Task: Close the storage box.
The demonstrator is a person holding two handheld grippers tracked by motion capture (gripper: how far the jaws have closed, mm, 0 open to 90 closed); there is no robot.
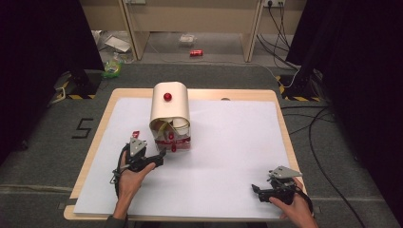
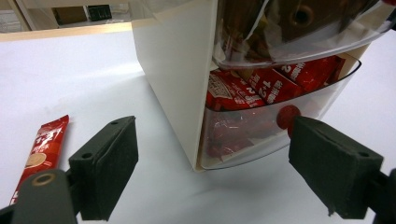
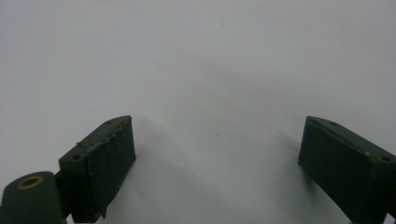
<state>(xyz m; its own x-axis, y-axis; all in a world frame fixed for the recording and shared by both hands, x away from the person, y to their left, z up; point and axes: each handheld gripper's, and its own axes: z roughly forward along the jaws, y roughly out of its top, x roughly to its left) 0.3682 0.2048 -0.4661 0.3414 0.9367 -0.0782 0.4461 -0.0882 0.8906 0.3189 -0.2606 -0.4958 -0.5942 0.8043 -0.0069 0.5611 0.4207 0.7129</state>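
Note:
A cream box (image 1: 169,107) with a rounded top and a red knob (image 1: 167,97) stands on the white sheet (image 1: 228,142). Its clear lower drawer (image 2: 261,135) holds several red sachets and has a small red knob (image 2: 287,116) on its front. My left gripper (image 1: 159,156) is open just in front of that drawer, nothing between its pads, and the right pad (image 2: 327,163) is close to the knob. One red sachet (image 2: 44,144) lies loose on the sheet left of the box. My right gripper (image 1: 256,190) is open over bare sheet near the front right corner.
The sheet covers a wooden table (image 1: 95,137). On the floor beyond lie a red can (image 1: 196,52) and some litter, and cables (image 1: 313,123) run along the right side. Black stands sit at both far corners.

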